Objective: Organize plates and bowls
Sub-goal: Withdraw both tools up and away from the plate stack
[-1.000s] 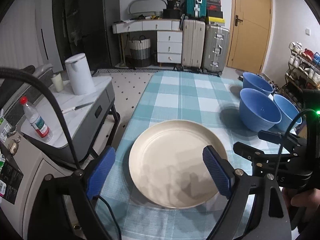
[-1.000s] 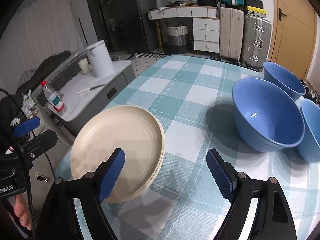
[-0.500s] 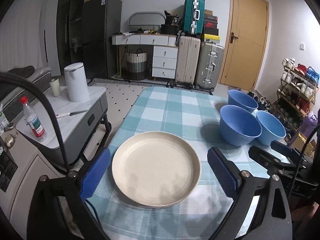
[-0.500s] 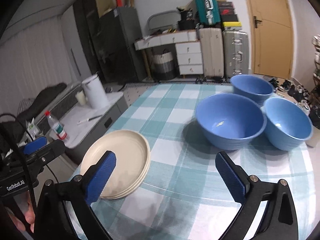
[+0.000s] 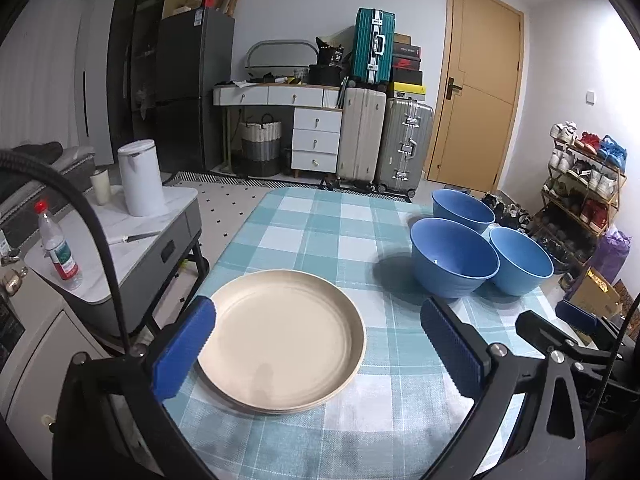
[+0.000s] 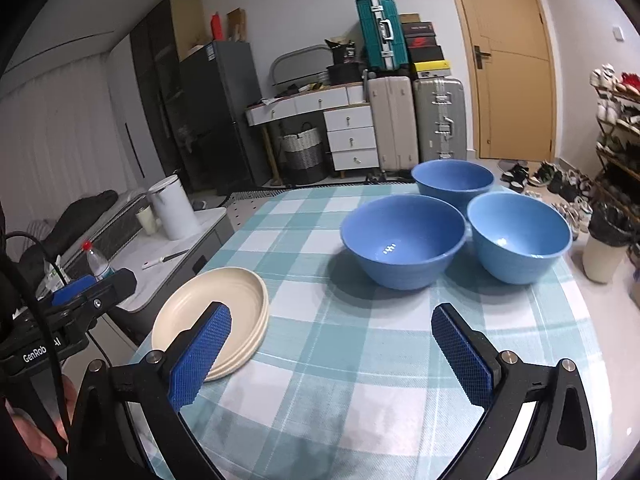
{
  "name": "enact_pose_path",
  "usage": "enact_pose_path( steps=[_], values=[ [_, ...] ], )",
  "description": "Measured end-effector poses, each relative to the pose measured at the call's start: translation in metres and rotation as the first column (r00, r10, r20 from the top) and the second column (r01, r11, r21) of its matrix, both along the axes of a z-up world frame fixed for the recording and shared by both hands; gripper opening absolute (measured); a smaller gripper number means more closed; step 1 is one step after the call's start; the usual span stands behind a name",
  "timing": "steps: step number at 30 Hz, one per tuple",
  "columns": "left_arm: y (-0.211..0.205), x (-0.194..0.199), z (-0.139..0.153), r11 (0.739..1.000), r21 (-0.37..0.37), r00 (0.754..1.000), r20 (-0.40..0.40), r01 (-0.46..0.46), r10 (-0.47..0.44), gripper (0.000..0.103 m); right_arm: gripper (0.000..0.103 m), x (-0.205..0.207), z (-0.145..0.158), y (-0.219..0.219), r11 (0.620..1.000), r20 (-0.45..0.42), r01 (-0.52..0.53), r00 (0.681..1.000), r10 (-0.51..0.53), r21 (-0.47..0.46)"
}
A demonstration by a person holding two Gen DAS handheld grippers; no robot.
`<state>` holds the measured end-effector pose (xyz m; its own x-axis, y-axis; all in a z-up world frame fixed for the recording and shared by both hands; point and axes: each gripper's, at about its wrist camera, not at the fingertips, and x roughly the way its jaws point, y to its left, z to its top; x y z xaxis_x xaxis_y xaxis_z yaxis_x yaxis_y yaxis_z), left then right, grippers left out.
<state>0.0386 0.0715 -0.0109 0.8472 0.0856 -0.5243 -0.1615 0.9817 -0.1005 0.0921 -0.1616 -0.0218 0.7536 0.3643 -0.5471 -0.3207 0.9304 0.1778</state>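
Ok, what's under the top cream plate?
More cream plates: the stack shows about three rims at its edge. Beneath is the checked tablecloth; anything between or under the plates is covered.

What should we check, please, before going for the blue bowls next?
1. Left gripper empty: ok, its jaws are opening with nothing held; the plates merely show between them.
2. Right gripper empty: ok, jaws wide with only tablecloth between them.
3. Plates stacked: ok, cream plates sit nested near the table's left edge; the exact count cannot be told.
4. Bowls separate: ok for picking, three blue bowls stand upright and unstacked: the nearest bowl, the right bowl and the far bowl.
5. Room for fingers between bowls: cannot tell, the rims look close or touching.
6. Path to the nearest bowl: ok, only bare tablecloth lies ahead.
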Motion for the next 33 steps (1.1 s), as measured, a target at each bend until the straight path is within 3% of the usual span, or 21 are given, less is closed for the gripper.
enact_pose_path(
  steps=[15,23,33],
  values=[
    [-0.017,-0.012,-0.008,1.0,0.017,0.999,0.035,0.015,-0.015,0.103,0.102,-0.029,-0.007,-0.034,0.996,0.078,0.092,0.993,-0.092,0.003],
    [-0.024,-0.012,-0.012,0.999,0.029,1.0,0.018,0.019,-0.02,0.103,0.102,-0.029,-0.015,-0.046,0.992,0.058,0.123,0.991,-0.124,0.022],
    [-0.038,-0.005,-0.017,0.998,0.062,0.999,-0.015,0.031,-0.03,0.103,0.102,-0.035,-0.012,-0.059,0.975,0.118,0.222,0.968,-0.22,-0.011]
  ],
)
